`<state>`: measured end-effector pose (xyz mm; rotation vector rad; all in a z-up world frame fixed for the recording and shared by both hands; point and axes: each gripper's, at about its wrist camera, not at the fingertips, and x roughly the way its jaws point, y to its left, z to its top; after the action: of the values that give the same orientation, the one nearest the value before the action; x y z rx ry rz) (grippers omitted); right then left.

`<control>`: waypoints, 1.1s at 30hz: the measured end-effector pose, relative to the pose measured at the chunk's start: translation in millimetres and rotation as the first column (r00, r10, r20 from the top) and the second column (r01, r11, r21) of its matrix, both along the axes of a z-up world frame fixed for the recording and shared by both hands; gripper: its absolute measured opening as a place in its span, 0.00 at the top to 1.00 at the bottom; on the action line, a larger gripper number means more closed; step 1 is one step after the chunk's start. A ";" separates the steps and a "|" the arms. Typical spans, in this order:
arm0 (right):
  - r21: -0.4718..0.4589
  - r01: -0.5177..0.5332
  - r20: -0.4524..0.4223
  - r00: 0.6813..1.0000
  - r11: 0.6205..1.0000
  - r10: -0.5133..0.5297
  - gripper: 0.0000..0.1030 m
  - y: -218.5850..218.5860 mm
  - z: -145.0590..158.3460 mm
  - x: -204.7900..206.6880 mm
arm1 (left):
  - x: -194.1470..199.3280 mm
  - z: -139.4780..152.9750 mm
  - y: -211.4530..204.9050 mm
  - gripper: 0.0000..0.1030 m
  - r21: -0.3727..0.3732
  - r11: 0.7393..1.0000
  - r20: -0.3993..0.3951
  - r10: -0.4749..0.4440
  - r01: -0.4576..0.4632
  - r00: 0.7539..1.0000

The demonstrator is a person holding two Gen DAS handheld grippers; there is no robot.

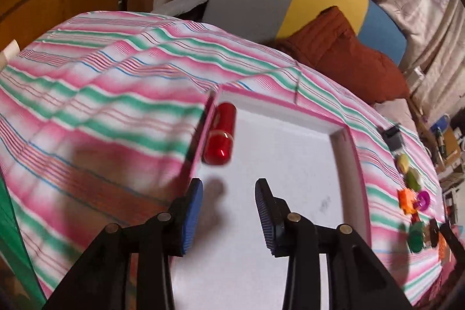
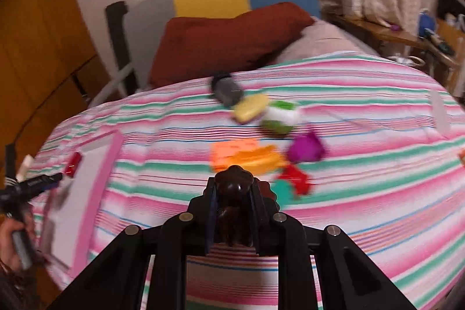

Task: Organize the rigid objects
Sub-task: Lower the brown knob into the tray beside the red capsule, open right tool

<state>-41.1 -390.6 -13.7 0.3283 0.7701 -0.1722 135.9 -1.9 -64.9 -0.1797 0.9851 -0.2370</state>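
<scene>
While our left tool point(image 1: 228, 211) hangs over the white floor of the pink-rimmed tray point(image 1: 353, 153), its blue pads stand apart with nothing between them. Just beyond its tips, a red capsule-shaped piece point(image 1: 219, 134) lies inside the tray, against the rim on the left of that view. Our right tool point(image 2: 234, 211) is clamped on a dark brown knobbed piece point(image 2: 234, 193) and held above the striped bedspread point(image 2: 363, 193), well to the right of the tray. Just past this tool, away from the tray, lie blurred small toys: an orange block point(image 2: 232, 156), a red piece point(image 2: 296, 177), a teal piece point(image 2: 283, 191), a purple one point(image 2: 305, 148), a green-and-white one point(image 2: 280, 115), a yellow one point(image 2: 251, 106) and a grey one point(image 2: 228, 89). Beyond them rests a rust-brown pillow point(image 2: 226, 39).
</scene>
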 end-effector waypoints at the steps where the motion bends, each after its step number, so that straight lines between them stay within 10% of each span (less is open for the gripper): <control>1: 0.001 -0.024 0.007 1.000 1.000 0.024 0.81 9.4 2.5 5.6 | -6.2 1.0 -0.7 0.64 0.003 1.000 0.008 -0.007 0.007 1.000; 18: 0.081 -0.386 -0.005 0.922 0.919 0.387 0.81 172.7 11.8 133.1 | -64.2 -0.1 -2.5 0.64 -0.028 0.996 0.022 -0.087 0.088 0.996; 33: 0.002 -0.471 -0.150 0.872 0.882 0.466 0.81 249.1 -27.5 219.5 | -82.4 4.4 15.8 0.64 -0.041 0.996 0.046 -0.082 0.084 0.996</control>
<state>178.4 -141.4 -41.2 0.0869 0.9700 0.2541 53.5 13.9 -60.5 -0.1719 0.9452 -0.3370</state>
